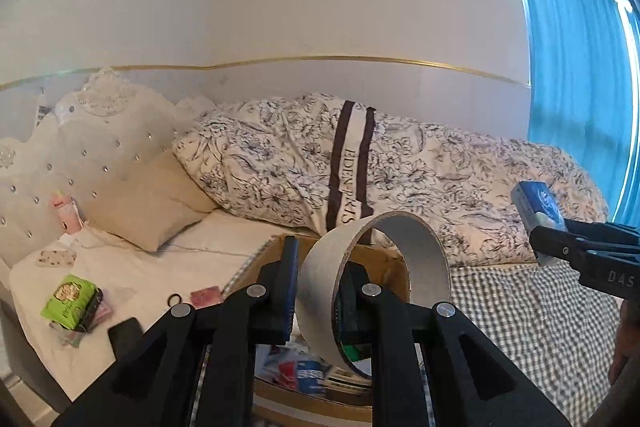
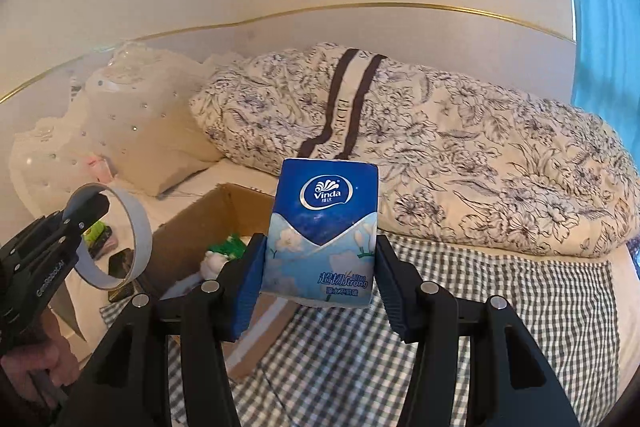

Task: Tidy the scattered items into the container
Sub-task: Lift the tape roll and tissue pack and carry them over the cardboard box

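My left gripper [image 1: 318, 279] is clamped on the wall of a tape ring [image 1: 374, 291], one finger outside the band and one inside, holding it edge-up above the cardboard box [image 2: 208, 227] on the bed. My right gripper [image 2: 316, 283] squeezes a tissue pack [image 2: 324, 231] by its two narrow sides, upright, label facing me, just beside the box over the checked blanket [image 2: 500, 307].

Both loads look light. I judge the ring stiff enough to be held by its rim, though the smooth card could slide if my grip slackens. The tissue pack is soft and its plastic wrap slick; I judge a hold low on the sides, as now, safer than pinching the loose top.

Inside the box I see a few packets already lying. Off to the left on the sheet, a green packet [image 1: 70, 301], a hair tie [image 1: 175, 299], a pink card [image 1: 206, 295] and a dark phone-like slab [image 1: 126, 339] are not yet in the box. A flowered quilt [image 1: 420, 171] is piled against the wall behind, with blue curtains [image 1: 576, 59] at right.
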